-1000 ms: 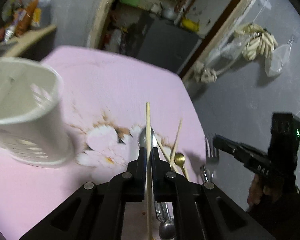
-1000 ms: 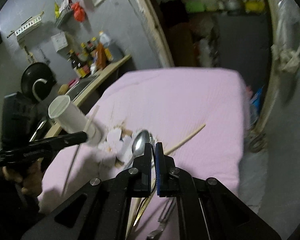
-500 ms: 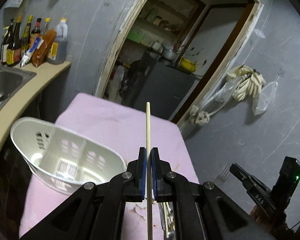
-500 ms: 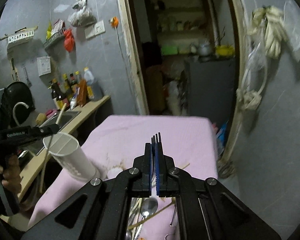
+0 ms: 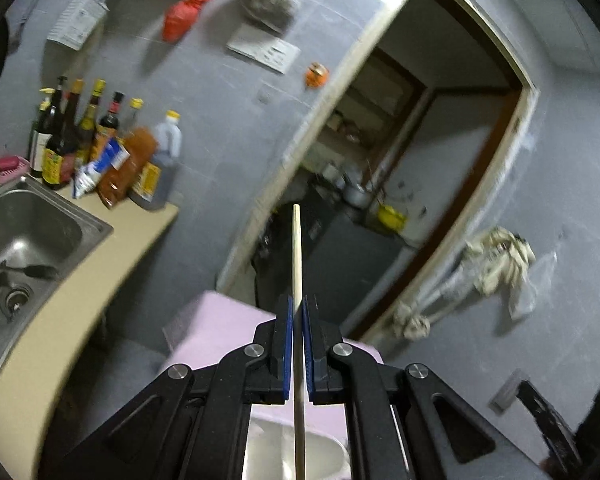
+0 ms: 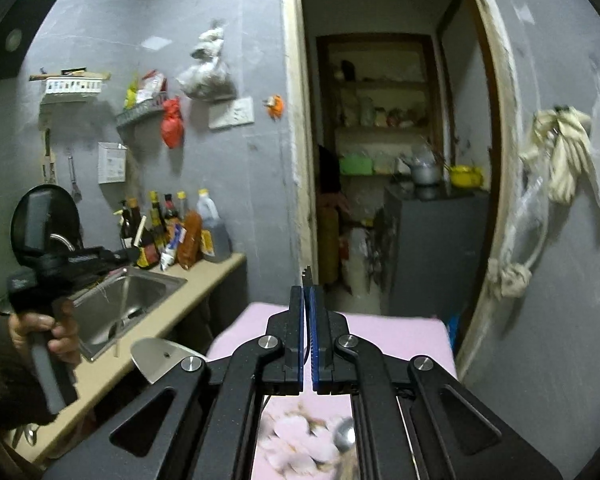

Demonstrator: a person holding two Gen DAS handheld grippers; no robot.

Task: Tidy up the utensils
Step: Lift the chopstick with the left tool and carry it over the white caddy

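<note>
Lifting 1 chopstick (image 5: 297, 256) clamped in left gripper (image 5: 297, 312) and 1 fork (image 6: 308, 276) pinched in right gripper (image 6: 308, 300); white holder (image 5: 284, 452) below awaiting both, spoon (image 6: 345, 437) unsorted.

Both tools (image 5: 296, 312) (image 6: 305, 292) clamped (raised)

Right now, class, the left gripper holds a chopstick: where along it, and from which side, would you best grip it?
Probably mid-shaft, much as the left gripper does. The chopstick is thin and straight, so flat pads closing on it from its two sides, square across its length, should keep it from swivelling. Avoid the narrow tip.
</note>
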